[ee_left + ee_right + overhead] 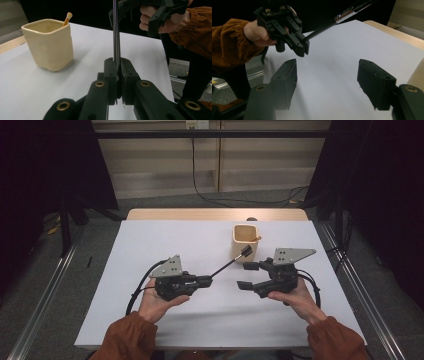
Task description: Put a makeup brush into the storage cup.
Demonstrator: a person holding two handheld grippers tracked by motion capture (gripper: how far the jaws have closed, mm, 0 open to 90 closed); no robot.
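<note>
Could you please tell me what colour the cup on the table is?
The cup is a pale cream yellow, seen best in the left gripper view.

The person wore rust-orange sleeves (pixel 125 335) with gathered cuffs. Each hand had a black plastic tool. The left gripper (pixel 205 281) and the right gripper (pixel 247 275) each had a grey three-cornered plate (pixel 168 267) on top, dotted with small holes. A black cable (pixel 137 290) looped from each. Up close, the chunky black jaws turned on round brass rings (pixel 100 84).
</note>
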